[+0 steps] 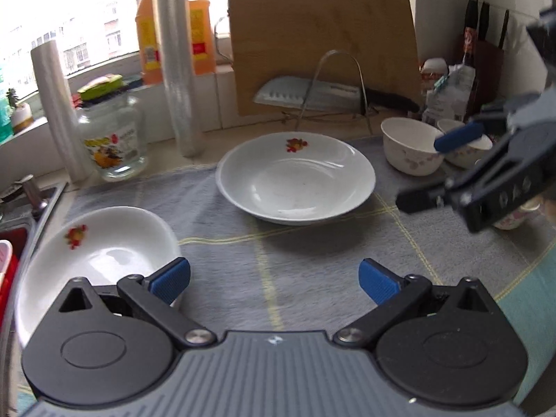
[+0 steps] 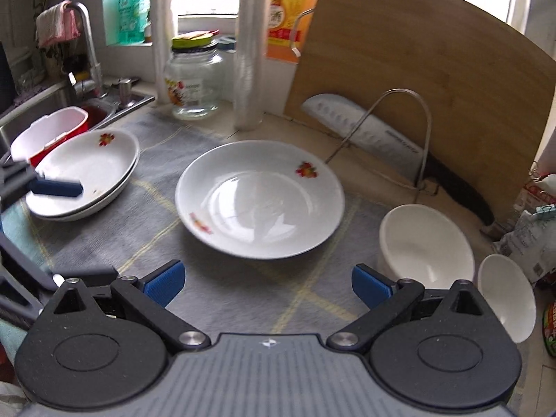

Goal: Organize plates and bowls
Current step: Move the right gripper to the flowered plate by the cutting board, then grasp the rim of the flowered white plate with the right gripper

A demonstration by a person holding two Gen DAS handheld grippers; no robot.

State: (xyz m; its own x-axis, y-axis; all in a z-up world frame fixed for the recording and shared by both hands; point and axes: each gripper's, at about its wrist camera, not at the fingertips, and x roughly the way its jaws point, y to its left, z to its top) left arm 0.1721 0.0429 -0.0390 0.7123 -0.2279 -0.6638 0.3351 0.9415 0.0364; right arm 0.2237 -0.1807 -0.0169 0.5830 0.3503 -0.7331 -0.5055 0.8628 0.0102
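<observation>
The left tongs [image 1: 274,279] cover the near rim of the plate stack [image 1: 93,253]. The right tongs [image 1: 431,170] hide most of a small bowl [image 1: 465,149] and all but an edge of a patterned one [image 1: 514,217]. The knife block [image 1: 486,62] is blurred. The sink [image 2: 45,104] runs off the left edge in the right wrist view.

A white flowered plate [image 2: 259,198] lies mid-cloth, two stacked plates [image 2: 87,170] left, white bowls [image 2: 429,246] (upright) right.
</observation>
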